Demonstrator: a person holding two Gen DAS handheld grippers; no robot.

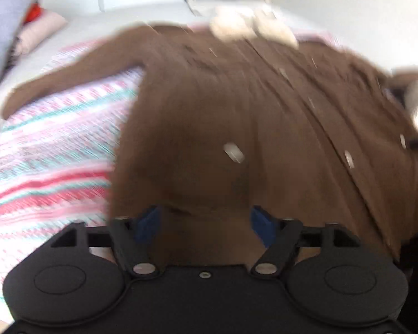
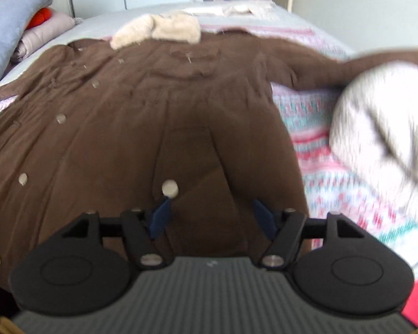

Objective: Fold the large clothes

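A large brown coat point(image 1: 237, 111) with pale snap buttons and a cream fleece collar point(image 1: 250, 25) lies spread flat on a bed; it also shows in the right wrist view point(image 2: 142, 117), collar point(image 2: 164, 29) at the far end. My left gripper point(image 1: 206, 222) is open, its blue pads wide apart over the coat's near hem. My right gripper point(image 2: 211, 217) is open over the hem near a pocket button point(image 2: 170, 188). A sleeve point(image 1: 78, 75) stretches left; the other sleeve point(image 2: 348, 66) stretches right.
The bed has a pink, white and teal striped blanket point(image 1: 50, 139), also seen in the right view point(image 2: 334, 167). Pillows and folded bedding point(image 2: 16, 22) are stacked far left. A blurred white fleecy item point(image 2: 381, 122) hangs at the right. Wardrobe doors stand behind.
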